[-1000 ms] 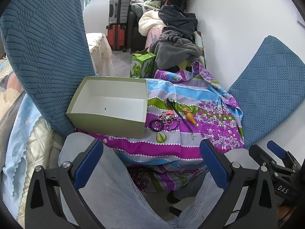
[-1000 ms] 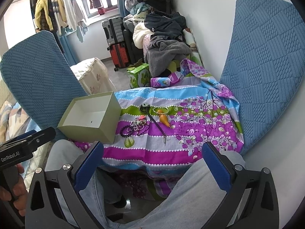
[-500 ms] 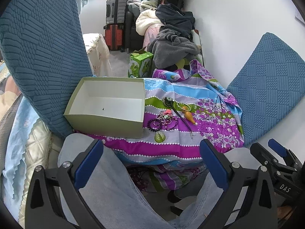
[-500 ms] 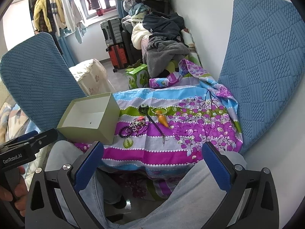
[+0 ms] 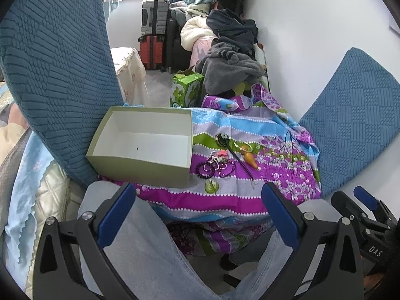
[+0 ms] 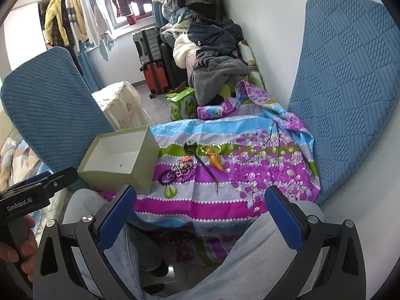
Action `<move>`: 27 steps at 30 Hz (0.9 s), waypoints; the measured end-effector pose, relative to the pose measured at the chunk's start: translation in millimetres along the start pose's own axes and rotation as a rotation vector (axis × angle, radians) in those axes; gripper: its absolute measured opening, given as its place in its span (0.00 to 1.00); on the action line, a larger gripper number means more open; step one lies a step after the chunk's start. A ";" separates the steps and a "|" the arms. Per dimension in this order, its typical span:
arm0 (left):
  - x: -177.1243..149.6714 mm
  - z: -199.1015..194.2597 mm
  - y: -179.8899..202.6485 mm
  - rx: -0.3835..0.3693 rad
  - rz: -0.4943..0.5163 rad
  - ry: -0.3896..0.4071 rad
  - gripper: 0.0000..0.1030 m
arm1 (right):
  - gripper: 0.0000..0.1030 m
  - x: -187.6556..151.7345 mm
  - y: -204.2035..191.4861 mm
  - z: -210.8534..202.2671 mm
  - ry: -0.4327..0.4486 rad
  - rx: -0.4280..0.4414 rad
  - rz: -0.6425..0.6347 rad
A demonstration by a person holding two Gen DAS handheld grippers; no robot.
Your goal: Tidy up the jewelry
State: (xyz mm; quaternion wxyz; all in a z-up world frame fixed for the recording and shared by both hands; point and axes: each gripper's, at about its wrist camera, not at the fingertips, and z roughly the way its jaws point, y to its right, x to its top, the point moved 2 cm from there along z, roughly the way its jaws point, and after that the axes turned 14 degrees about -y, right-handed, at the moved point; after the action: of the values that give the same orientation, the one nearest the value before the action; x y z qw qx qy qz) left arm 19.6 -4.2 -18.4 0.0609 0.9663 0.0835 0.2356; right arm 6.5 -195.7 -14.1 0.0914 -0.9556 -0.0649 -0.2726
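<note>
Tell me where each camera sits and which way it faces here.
Left wrist: on the open left gripper, held low over the person's lap, facing the box and jewelry on the cloth; own fingers, both knees and the right gripper at right show.
Right wrist: on the open right gripper, facing the same way from further right; own fingers, knees and the hand-held left gripper show.
Shared: box, jewelry, cloth, both blue cushions.

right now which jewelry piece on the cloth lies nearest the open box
The black bead bracelet, a dark ring of beads at the near left of the pile. The orange pendant and gold ring lie farther right of the box.
</note>
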 end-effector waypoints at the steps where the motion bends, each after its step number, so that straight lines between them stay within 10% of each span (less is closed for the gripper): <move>1: 1.8 0.1 0.0 0.001 0.001 0.003 0.97 | 1.00 2.9 2.0 0.1 0.004 0.001 0.000; 15: 20.1 38.5 17.5 -0.014 0.050 -0.028 0.89 | 0.96 14.3 16.3 29.9 -0.030 0.023 0.036; 27: 25.8 98.8 45.0 -0.051 0.127 -0.138 0.67 | 0.66 15.3 39.0 86.2 -0.124 0.031 0.060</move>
State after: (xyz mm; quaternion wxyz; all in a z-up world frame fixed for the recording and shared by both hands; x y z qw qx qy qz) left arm 94.1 -51.0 -86.9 0.0758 0.9818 0.0116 0.1739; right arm 70.1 -214.5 -83.3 0.1099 -0.9707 -0.0458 -0.2089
